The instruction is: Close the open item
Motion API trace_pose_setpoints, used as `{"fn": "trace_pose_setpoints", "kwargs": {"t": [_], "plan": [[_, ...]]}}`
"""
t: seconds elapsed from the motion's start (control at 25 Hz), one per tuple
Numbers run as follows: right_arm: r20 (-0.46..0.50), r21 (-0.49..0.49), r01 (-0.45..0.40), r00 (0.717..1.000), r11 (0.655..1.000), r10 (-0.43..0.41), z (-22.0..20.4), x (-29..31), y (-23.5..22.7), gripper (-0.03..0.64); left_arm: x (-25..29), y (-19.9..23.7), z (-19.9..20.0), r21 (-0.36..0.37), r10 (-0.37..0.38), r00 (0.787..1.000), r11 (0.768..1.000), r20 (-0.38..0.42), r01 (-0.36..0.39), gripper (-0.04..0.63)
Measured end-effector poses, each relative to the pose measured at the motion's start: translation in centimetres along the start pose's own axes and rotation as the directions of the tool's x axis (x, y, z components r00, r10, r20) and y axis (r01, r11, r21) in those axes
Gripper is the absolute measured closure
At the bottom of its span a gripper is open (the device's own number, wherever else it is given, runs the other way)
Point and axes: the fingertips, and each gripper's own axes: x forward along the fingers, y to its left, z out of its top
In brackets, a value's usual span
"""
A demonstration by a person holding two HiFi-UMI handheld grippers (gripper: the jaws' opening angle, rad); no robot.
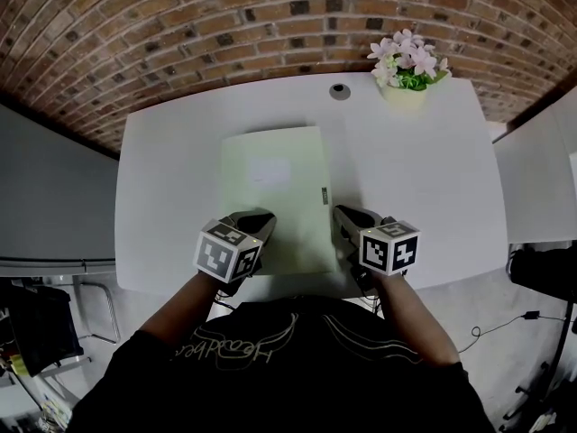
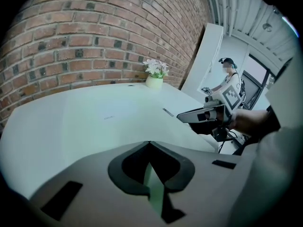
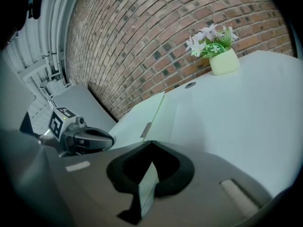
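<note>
Tongs: left gripper (image 1: 260, 218) and right gripper (image 1: 346, 213), jaw tips together on both, nothing nipped; pale green sliver shows through gap behind tips. Folder (image 1: 275, 197) lies flat near middle of table (image 1: 424, 179), its near corners under the 2 grippers. Closing judged done, only withdrawal left. Folder is pale green, cover down, small clasp (image 1: 325, 195) at right edge.

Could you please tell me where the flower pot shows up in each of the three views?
Head view: the flower pot is at the upper right, on the table's far edge.
Left gripper view: the flower pot is small, at upper centre, against the brick wall.
Right gripper view: the flower pot is at the upper right.
Shared landmark: the pale green folder lies nearer the camera than the pot in every view.
</note>
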Motion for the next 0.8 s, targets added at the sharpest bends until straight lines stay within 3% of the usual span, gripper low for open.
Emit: {"fn": "trace_pose_setpoints", "kwargs": {"t": [0.2, 0.8], "plan": [[-0.009, 0.007, -0.005, 1.000, 1.000, 0.005, -0.6, 0.1, -0.1, 0.614, 0.6, 0.2, -0.4, -0.029, -0.021, 0.998, 0.999, -0.063, 0.019, 0.593], [-0.004, -0.004, 0.011, 1.000, 1.000, -0.011, -0.5, -0.2, 0.1, 0.614, 1.3, 0.4, -0.5, -0.036, -0.028, 0.994, 0.999, -0.109, 0.024, 0.594]]}}
